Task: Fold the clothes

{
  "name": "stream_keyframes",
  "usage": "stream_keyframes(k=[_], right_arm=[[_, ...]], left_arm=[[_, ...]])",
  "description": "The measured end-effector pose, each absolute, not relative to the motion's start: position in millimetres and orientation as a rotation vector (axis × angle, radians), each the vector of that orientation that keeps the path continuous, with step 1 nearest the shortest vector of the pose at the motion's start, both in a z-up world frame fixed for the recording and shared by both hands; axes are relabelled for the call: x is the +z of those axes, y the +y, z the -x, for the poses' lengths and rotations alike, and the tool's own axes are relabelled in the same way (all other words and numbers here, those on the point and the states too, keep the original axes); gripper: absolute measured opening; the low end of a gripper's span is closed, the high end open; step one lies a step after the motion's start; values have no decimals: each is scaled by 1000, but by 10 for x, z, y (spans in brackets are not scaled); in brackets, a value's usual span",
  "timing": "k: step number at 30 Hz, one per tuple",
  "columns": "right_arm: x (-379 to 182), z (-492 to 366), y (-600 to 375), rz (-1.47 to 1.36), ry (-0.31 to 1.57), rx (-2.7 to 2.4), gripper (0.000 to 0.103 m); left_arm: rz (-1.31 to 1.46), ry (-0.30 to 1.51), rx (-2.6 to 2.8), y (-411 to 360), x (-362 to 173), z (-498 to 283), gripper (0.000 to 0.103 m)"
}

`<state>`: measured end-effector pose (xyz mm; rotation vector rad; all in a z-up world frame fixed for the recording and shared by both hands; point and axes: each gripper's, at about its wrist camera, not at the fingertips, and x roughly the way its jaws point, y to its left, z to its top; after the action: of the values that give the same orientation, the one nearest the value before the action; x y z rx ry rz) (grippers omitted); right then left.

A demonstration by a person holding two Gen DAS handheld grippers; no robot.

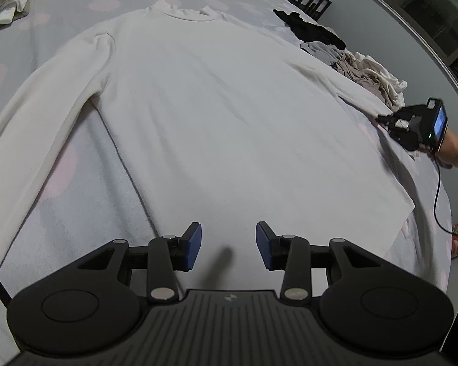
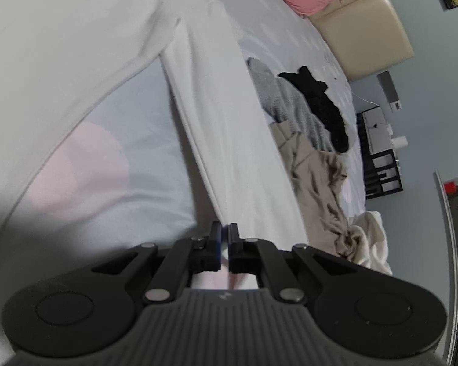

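Lying flat, one white sweater (image 1: 204,116), left tool (image 1: 228,245) apart, right tool (image 2: 225,238) clamped on its sleeve cuff.

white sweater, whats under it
The white sweater lies flat on a grey bedsheet with pink dots, which shows around it. The sheet directly beneath is covered.

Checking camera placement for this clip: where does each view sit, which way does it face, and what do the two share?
Left wrist: sits on the left gripper, jaws open, above the hem of the white top, facing up its body toward the collar; the right gripper and a hand show at the sleeve end.
Right wrist: sits on the right gripper, shut on the sleeve, tilted, facing along the sleeve; no hand shows.
Shared: the white top, the dotted bedsheet, the clothes pile.
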<state>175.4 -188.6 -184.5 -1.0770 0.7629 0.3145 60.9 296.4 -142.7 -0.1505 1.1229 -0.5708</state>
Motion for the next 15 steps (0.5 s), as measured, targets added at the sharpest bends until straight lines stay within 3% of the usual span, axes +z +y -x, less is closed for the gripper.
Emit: stream_keyframes(k=[3,5,7,8,15], right_arm=[[-2020,-1725,-1826,1153,789,330,5],[-1963,-1705,-1834,1118,809,317,12],[-1770,-1662,-1889,998,853,302,40],[-1673,-1642,-1919,936,876,295,45],[-1294,-1250,-2324,241,1238,441,47]], left_arm=[[141,1120,-583,2943,-1416,-597,37],[129,1120,-589,2931,-1419,-578,37],[128,1128,-583,2940,-1438,-571,37],[134,1130,-578,2958,-1444,-567,37],[164,1116,-548,2983,-1421,-621,37]])
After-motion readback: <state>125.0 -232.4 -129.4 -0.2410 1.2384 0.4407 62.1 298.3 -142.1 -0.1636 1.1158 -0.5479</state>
